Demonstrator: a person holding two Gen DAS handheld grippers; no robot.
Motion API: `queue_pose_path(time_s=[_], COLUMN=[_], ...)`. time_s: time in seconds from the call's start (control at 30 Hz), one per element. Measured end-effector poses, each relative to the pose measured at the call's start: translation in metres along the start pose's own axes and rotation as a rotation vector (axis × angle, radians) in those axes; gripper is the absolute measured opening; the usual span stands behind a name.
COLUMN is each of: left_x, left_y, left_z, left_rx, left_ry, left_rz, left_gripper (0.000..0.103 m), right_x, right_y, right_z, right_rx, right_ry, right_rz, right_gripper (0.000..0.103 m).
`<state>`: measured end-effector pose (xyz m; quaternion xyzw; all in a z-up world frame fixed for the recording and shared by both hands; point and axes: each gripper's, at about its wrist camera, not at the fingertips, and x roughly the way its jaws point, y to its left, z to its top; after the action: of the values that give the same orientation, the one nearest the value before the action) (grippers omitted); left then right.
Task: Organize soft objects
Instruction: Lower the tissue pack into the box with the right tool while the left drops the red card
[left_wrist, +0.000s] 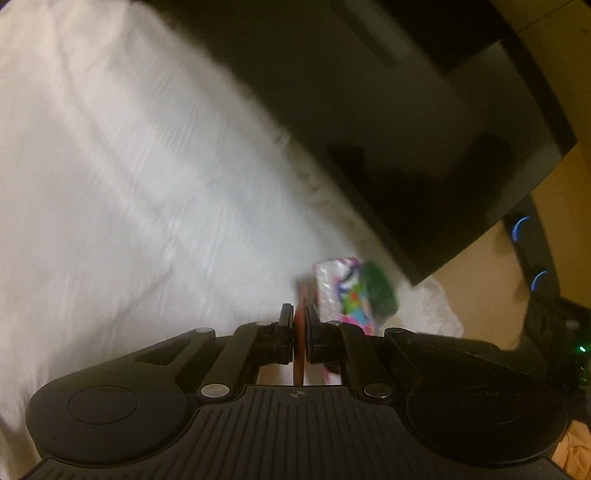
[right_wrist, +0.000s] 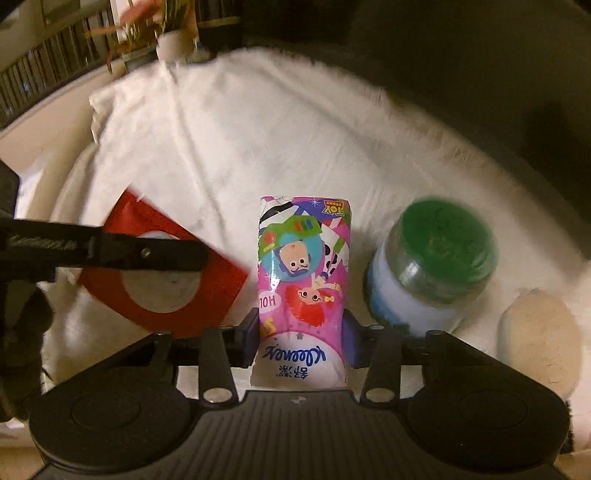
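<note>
Left wrist view: the left gripper (left_wrist: 300, 325) has its jaws pressed together on the thin edge of a flat red card sleeve (left_wrist: 299, 354), seen edge-on between the two black fingers. Beyond the fingertips, blurred, stand the pink cartoon-printed soft tissue pack (left_wrist: 341, 291) and, just beside it, the green top of the jar (left_wrist: 380, 290). All rest on a shaggy white fabric cover (left_wrist: 147, 184); a large dark panel (left_wrist: 406, 129) fills the upper right.

Right wrist view: the right gripper (right_wrist: 301, 332) pinches the pink cartoon-printed soft tissue pack (right_wrist: 304, 288) between its two fingers, one on each long side; the pack lies lengthwise, its print upside down to the camera, on the shaggy white fabric cover (right_wrist: 258, 129). To its left the flat red card sleeve (right_wrist: 147, 295), with a round window, is held tilted by the left gripper's black finger (right_wrist: 147, 253), which crosses it. To the right, near but apart from the pack, sits a clear jar with a green lid (right_wrist: 432, 266) and white-and-blue contents. Farther right lies a cream fuzzy rounded object (right_wrist: 539, 343). A white-potted plant (right_wrist: 171, 40) stands at the far edge, blurred
</note>
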<state>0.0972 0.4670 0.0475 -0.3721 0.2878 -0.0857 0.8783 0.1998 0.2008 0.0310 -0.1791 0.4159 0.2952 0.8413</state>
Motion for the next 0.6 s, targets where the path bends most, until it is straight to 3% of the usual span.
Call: queue_pose_path(time_s=[0.27, 0.6], left_x=[0.004, 0.065], left_y=[-0.063, -0.181], left_z=[0.047, 0.052], left_rx=[0.096, 0.215], left_ry=[-0.057, 0.014], left_rz=[-0.098, -0.28], left_gripper=[0.008, 0.008], right_x=[-0.104, -0.218], right_y=[-0.021, -0.086], right_z=[0.014, -0.028], right_rx=[0.07, 0.187], right_ry=[-0.186, -0.321], right_rz=[-0.059, -0.311], right_gripper=[0.042, 0.042])
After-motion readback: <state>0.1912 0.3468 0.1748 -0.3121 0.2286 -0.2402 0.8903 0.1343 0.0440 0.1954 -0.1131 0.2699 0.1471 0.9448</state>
